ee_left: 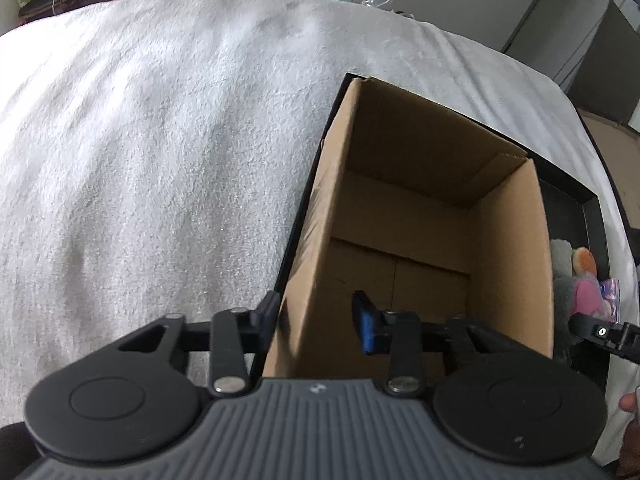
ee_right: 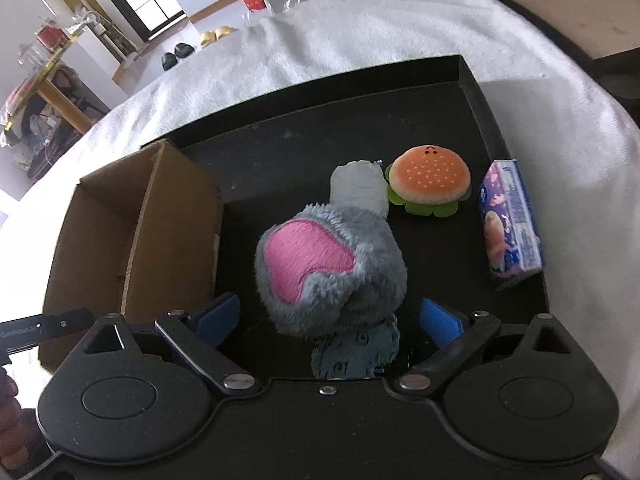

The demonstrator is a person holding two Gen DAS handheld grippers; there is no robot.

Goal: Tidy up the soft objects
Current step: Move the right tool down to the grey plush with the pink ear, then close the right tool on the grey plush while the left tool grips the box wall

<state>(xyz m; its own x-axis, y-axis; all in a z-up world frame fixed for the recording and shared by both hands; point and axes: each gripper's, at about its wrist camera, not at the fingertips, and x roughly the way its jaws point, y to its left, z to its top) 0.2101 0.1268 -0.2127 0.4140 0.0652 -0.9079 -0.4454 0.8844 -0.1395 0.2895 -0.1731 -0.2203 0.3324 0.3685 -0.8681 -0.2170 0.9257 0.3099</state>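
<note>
Grey plush elephant (ee_right: 332,264) stands on the black tray (ee_right: 472,92), between the wide-open right hand-held gripper (ee_right: 330,316); squeezing its body evenly would suit. Cardboard box (ee_right: 132,232) waits at nine o'clock, its wall straddled by the open left hand-held gripper (ee_left: 316,316).

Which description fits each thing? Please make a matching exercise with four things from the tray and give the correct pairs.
Things:
1. cardboard box
2. burger plush
3. tissue pack
4. grey plush

Descriptions:
a. between the open right tongs
b. open, nothing seen inside
c. orange bun on green leaf
d. by the right rim of the black tray

Pairs: 1-b, 2-c, 3-d, 4-a
</note>
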